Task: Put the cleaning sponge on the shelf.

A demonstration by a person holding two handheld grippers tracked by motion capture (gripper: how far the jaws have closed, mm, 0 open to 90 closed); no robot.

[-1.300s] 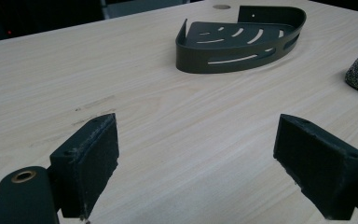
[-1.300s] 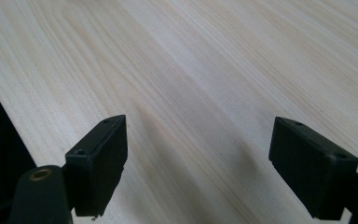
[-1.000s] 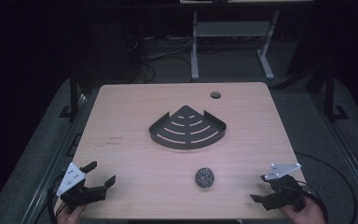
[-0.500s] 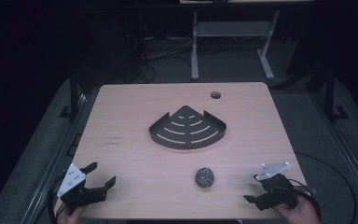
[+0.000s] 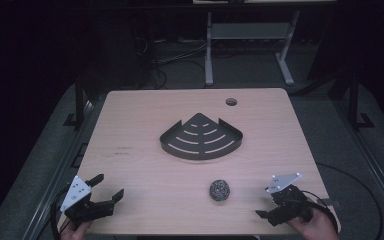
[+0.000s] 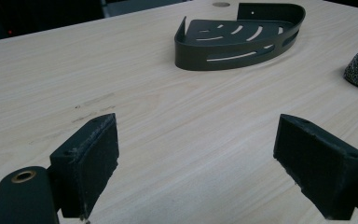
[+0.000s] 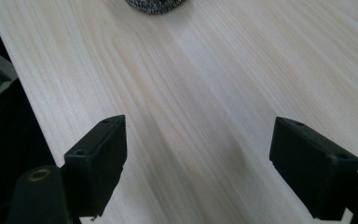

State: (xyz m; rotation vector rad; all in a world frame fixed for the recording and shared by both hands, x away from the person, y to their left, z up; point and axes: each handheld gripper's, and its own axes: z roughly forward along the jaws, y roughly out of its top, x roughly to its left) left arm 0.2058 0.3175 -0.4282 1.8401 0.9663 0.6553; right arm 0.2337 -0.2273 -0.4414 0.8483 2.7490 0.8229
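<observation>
While both hands are idling at the near edge, the left gripper (image 5: 97, 195) at seven o'clock and the right gripper (image 5: 280, 205) at five are sitting released, the right having dropped slightly lower; nothing is being grasped yet; a wiry, speckled scrubber ball (image 5: 220, 190) is resting just beyond; the dark slotted corner tray (image 5: 201, 137) is lying empty mid-surface (image 5: 130, 125).

Black slotted corner shelf (image 5: 201, 137) flat at table centre, steel-wool scrubber ball (image 5: 220, 190) lying apart nearer the front edge

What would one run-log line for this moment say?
left hand-held gripper: open, empty | right hand-held gripper: open, empty | steel-wool ball: on table | corner rack: empty
</observation>
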